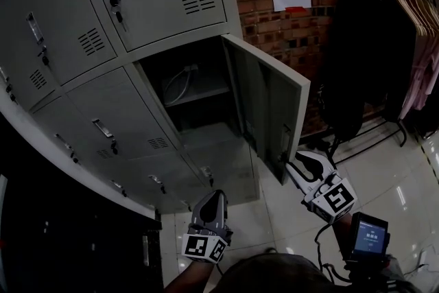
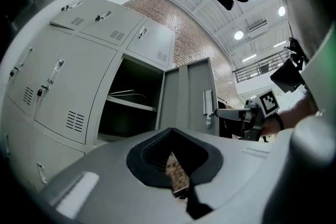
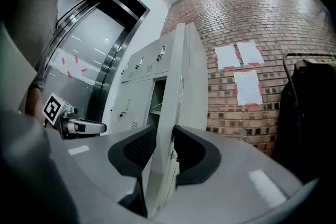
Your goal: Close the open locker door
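Two tools. Right tool (image 1: pixel 293 162) pinches the free edge of the locker door (image 1: pixel 271 103), which stands wide open. Left tool (image 1: pixel 211 197) is idle and empty, jaws together. Step: door gripped. Next, likely: swing the edge towards the open compartment (image 1: pixel 192 103) until flush.

Open locker door (image 1: pixel 269 101) juts out at right; bare floor (image 1: pixel 384 171) beyond it is free, clothes rack (image 1: pixel 370 51) and brick wall (image 1: pixel 322 18) close behind.
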`<state>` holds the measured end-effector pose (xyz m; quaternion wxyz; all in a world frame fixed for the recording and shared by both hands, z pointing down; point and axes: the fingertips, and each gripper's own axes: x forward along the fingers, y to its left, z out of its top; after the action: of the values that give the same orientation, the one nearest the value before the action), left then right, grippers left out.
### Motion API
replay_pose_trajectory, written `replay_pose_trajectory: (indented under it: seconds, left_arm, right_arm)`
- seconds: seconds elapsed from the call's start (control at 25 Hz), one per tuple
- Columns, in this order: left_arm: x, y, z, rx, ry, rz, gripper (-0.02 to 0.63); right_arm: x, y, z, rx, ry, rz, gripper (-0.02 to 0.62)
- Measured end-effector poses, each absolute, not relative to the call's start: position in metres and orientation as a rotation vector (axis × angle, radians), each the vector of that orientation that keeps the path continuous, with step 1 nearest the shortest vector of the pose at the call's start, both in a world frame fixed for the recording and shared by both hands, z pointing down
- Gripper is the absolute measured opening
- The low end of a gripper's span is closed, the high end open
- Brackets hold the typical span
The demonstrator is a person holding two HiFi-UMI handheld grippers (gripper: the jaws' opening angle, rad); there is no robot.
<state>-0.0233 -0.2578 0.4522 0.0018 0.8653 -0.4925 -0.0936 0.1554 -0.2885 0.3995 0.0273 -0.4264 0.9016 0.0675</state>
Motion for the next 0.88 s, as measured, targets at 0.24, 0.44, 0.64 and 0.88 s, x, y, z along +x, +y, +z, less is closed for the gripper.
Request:
replay_pose_trajectory:
  seconds: [0.24,0.44,0.64,0.88]
  left_arm:
    - [-0.022,-0.254,0.454,2.685,-1.600,-0.275,0.002]
    - [-0.025,-0.249,0.456,2.653,-1.663,-0.267,0.002]
    - [-0.029,-0.241,0.458,2.619,-1.728,-0.258,0.002]
    - [-0.045,-0.238,0.457,2.590,-1.781,-0.248,0.002]
  right_arm:
    - [0.150,-0.285,0.398,-1.269,2.793,0.189,0.117]
    - [0.137,-0.279,0.398,-1.197,2.815,0.194,0.124]
    - [0.119,-0.276,0.397,-1.131,2.844,0.218,0.132]
    - [0.089,-0.268,0.394,-1.040,2.887,0.252,0.130]
